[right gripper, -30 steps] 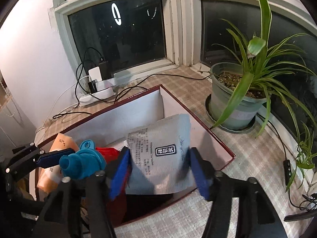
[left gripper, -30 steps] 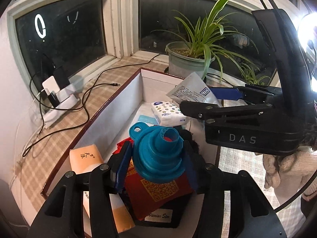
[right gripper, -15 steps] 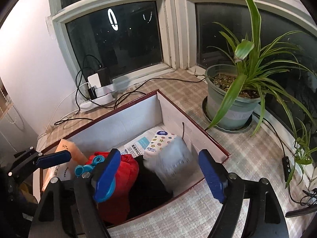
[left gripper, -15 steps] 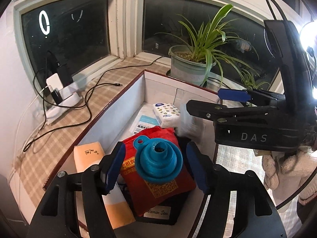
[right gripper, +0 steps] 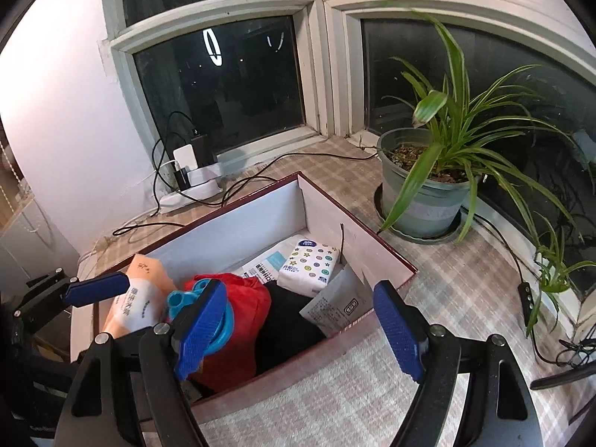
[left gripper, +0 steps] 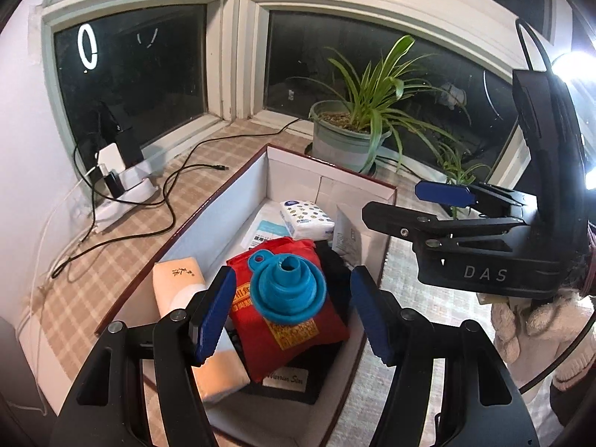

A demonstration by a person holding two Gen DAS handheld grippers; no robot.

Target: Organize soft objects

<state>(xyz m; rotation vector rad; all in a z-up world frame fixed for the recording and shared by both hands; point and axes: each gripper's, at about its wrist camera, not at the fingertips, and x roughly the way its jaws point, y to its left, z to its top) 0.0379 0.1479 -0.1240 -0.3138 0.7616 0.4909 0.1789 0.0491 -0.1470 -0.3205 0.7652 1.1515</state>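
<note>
An open box (left gripper: 208, 219) (right gripper: 395, 257) with white inner walls holds the soft things. A blue funnel (left gripper: 287, 287) (right gripper: 178, 300) lies on a red pouch (left gripper: 298, 331) (right gripper: 246, 298). A grey sachet (left gripper: 348, 231) (right gripper: 339, 305) leans in the box's right corner beside a spotted tissue pack (left gripper: 305, 218) (right gripper: 311, 262). An orange tissue pack (left gripper: 178, 279) (right gripper: 141, 290) lies at the left. My left gripper (left gripper: 292, 314) is open and empty above the funnel. My right gripper (right gripper: 298, 327) is open and empty above the box's near edge.
A potted spider plant (left gripper: 350, 138) (right gripper: 428, 193) stands behind the box's right side. A power strip with chargers (left gripper: 119, 182) (right gripper: 193, 182) and black cables (left gripper: 171, 193) lie on the checked cloth at the left. Dark windows run along the back.
My left gripper opened and let the blue funnel drop onto the red pouch. My right gripper opened and let the grey sachet fall into the box. Both grippers rose and drew back.
</note>
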